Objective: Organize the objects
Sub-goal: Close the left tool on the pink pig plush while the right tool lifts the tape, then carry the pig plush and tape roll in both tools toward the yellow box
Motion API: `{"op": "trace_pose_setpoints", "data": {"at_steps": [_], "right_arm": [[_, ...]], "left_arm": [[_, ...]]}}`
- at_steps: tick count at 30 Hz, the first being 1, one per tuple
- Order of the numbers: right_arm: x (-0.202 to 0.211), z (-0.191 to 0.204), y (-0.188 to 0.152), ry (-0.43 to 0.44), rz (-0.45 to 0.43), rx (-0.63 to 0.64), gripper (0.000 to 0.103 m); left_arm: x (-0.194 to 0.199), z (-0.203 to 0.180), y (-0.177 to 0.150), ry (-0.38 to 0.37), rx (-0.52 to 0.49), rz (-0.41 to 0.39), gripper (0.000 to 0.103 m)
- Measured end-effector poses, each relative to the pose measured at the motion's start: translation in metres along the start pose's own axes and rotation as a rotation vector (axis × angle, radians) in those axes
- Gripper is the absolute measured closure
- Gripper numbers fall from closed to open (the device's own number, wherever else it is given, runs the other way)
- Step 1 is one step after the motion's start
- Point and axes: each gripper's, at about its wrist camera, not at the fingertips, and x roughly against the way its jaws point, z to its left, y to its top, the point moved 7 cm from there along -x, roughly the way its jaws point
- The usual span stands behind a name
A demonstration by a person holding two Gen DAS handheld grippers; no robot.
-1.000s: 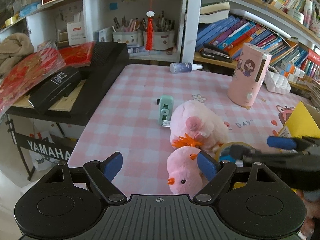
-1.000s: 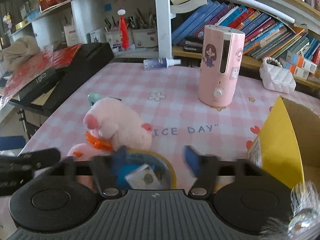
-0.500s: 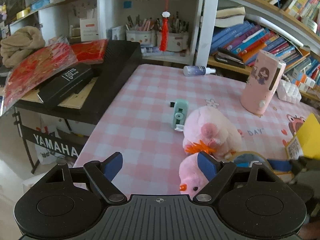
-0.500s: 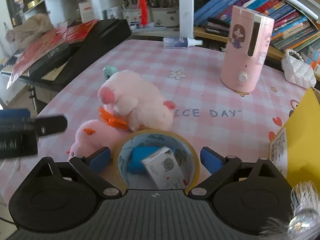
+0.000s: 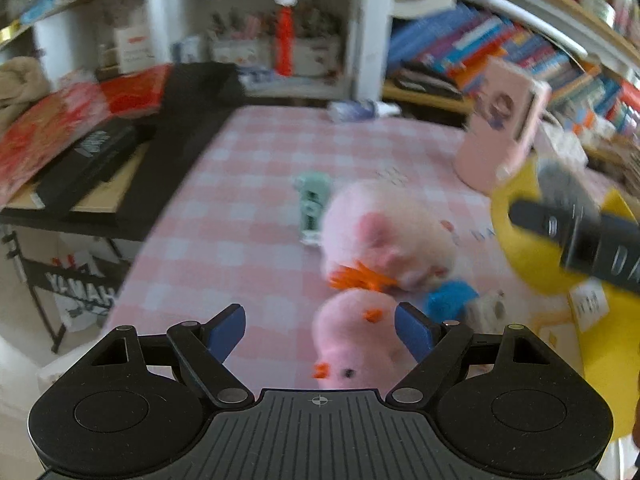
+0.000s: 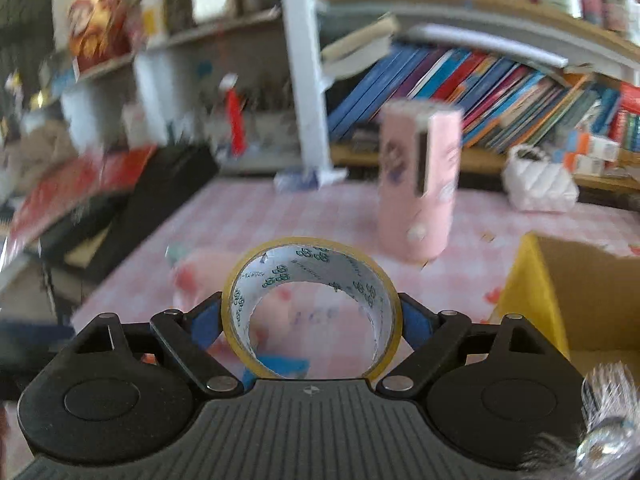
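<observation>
Cluttered bookshelves behind a pink checked desk (image 5: 248, 216); tidying barely begun, 1 item lifted.

Right claw (image 6: 311, 322) just closed on the tape roll (image 6: 312, 280), pads pressing both sides, roll clear of the desk. Yellow box (image 6: 532, 280) to its right, probably the destination; interior hidden. Left claw (image 5: 320, 328) apart and empty, small pink plush (image 5: 352, 340) lying between the fingers, untouched. Beyond: larger plush (image 5: 388, 232), mint gadget (image 5: 312, 204), blue item (image 5: 448, 300). Heavily blurred; small objects hard to identify.
</observation>
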Motion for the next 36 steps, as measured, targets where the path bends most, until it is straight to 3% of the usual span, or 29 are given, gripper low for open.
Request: {"op": "trace_pose_setpoints", "data": {"at_steps": [3, 7, 8, 10, 13, 26, 36], "right_arm": [[0.005, -0.003, 0.007, 0.004, -0.029, -0.006, 0.016], [0.011, -0.003, 0.006, 0.012, -0.035, 0.005, 0.016], [0.013, -0.003, 0.004, 0.013, -0.03, 0.011, 0.016], [0.014, -0.002, 0.002, 0.018, -0.017, 0.021, 0.016], [0.013, 0.0, -0.004, 0.031, 0.02, 0.038, 0.016], [0.031, -0.002, -0.015, -0.028, 0.056, 0.025, 0.016], [0.057, 0.025, -0.027, -0.012, 0.08, 0.082, 0.016]], "left_arm": [[-0.013, -0.014, -0.002, -0.035, -0.046, 0.027, 0.019], [-0.032, -0.023, -0.004, -0.018, -0.091, 0.067, 0.022], [-0.033, -0.023, -0.004, -0.016, -0.091, 0.065, 0.024], [-0.038, -0.024, -0.006, -0.025, -0.094, 0.077, 0.041], [-0.039, -0.022, -0.008, -0.057, -0.064, 0.102, 0.045], [0.042, 0.005, 0.001, -0.105, 0.045, -0.059, 0.046], [0.085, 0.021, -0.023, -0.119, 0.067, -0.097, 0.046]]}}
